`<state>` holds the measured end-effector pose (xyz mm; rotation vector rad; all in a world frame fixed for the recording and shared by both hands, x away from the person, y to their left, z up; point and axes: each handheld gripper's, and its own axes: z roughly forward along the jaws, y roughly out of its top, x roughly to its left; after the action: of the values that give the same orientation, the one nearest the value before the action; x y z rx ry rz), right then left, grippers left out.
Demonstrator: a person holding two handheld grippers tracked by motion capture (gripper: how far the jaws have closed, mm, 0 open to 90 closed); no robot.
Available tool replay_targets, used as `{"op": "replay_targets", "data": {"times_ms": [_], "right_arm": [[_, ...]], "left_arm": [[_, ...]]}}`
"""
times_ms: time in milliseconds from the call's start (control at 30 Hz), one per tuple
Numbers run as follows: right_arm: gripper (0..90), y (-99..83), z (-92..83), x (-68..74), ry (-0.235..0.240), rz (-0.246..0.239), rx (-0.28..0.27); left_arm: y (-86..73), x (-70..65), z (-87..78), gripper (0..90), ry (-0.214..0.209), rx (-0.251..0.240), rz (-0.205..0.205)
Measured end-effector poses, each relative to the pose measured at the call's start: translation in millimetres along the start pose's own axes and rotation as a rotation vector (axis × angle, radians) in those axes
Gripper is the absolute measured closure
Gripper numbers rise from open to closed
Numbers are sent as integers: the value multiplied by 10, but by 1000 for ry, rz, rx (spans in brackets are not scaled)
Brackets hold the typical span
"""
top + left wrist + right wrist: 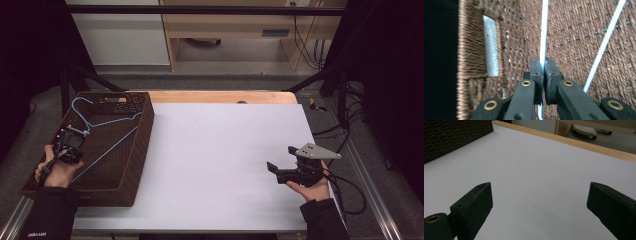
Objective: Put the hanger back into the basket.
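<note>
**Hanger going into the basket**

While the white tabletop (pixel 220 165) lies bare across the middle, the work sits at its left edge, where a brown woven basket (pixel 135 165) holds a light blue wire hanger (pixel 107 122). The hanger lies inside the basket, hook toward the far left corner, its long wire running diagonally over the woven floor.

The left tool (pixel 67 145) is down inside the basket, jaws closed tight on one wire of the hanger. The right tool (pixel 282 165) rests in the hand near the right edge of the tabletop, jaws wide apart and holding nothing.

As I read it, the step in hand is setting the hanger down in the basket. The next move calls for parting the jaws so the wire drops free, then lifting straight out without snagging it.

The high view gives the whole layout; the left gripper view gives the pinch itself, plus the handle slot (pixel 491 48) in the basket wall. The right gripper view looks between its jaws at bare surface.
</note>
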<state>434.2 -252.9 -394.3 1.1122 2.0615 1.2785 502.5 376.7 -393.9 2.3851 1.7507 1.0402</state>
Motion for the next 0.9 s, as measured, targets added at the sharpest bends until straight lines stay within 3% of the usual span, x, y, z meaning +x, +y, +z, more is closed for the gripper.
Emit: {"op": "replay_targets", "data": {"times_ms": [167,267,467,600,633,733,900], "right_arm": [[71,-1,2,0,-1,0,2],[70,0,-2,-2,-2,2,0],[68,2,-10,-7,0,4,-5],[67,4,-18,-9,0,7,-11],[67,4,-18,-9,0,7,-11],[67,8,-25,-11,0,12,-20],[64,9,-31,-13,-1,15,-26]], "left_arm": [[-10,-3,3,837,-21,-12,-12],[-6,52,-126,687,-30,-68,-38],[-26,165,-467,535,-66,-251,-104],[-53,125,-716,451,-146,-406,-102],[-53,125,-716,429,-146,-406,-102],[-70,0,-898,362,-244,-536,-117],[-50,-214,-1088,255,-341,-646,-92]]}}
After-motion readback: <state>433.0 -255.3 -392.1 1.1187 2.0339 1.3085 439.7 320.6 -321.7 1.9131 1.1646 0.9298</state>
